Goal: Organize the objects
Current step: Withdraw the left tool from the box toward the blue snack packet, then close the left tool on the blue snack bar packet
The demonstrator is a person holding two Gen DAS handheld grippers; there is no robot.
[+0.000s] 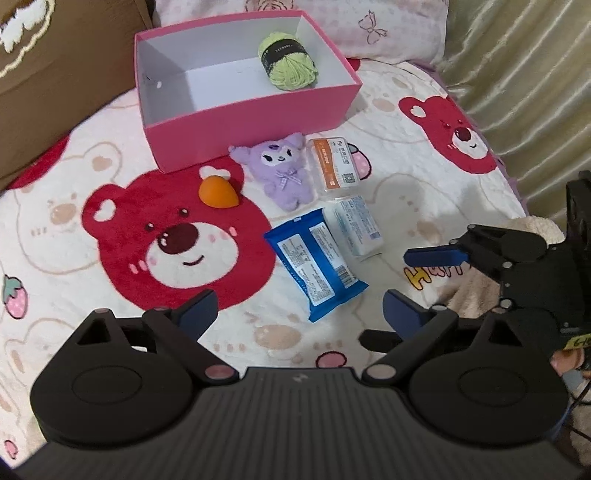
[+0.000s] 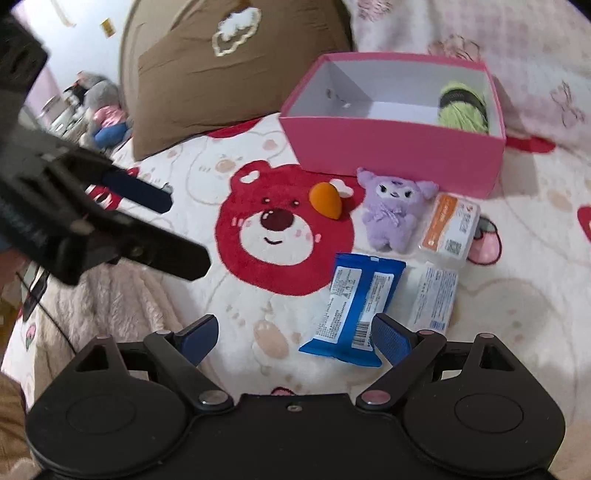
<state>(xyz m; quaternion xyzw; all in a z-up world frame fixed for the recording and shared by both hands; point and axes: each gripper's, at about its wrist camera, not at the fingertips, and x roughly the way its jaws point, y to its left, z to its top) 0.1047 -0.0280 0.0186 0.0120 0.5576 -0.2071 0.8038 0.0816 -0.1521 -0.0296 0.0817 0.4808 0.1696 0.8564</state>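
Observation:
An open pink box [image 1: 251, 110] [image 2: 391, 147] stands at the back of the bed with a green yarn ball [image 1: 288, 61] [image 2: 461, 107] inside. In front of it lie an orange egg-shaped sponge [image 1: 218, 192] [image 2: 327, 201], a purple plush [image 1: 284, 173] [image 2: 391, 210], a clear case with an orange label [image 1: 336, 166] [image 2: 450, 229], a white packet [image 1: 358, 225] [image 2: 434, 295] and a blue packet [image 1: 317, 266] [image 2: 354, 306]. My left gripper [image 1: 299, 310] [image 2: 188, 232] hovers open and holds nothing. My right gripper [image 2: 295, 326] is open just short of the blue packet.
The bedspread [image 1: 110, 147] has red bear prints. A brown pillow [image 1: 55, 85] [image 2: 221, 74] leans at the back left, a pink floral pillow [image 1: 369, 26] behind the box. A green curtain [image 1: 517, 74] hangs on the right. A fluffy beige blanket [image 2: 110, 295] lies near the front.

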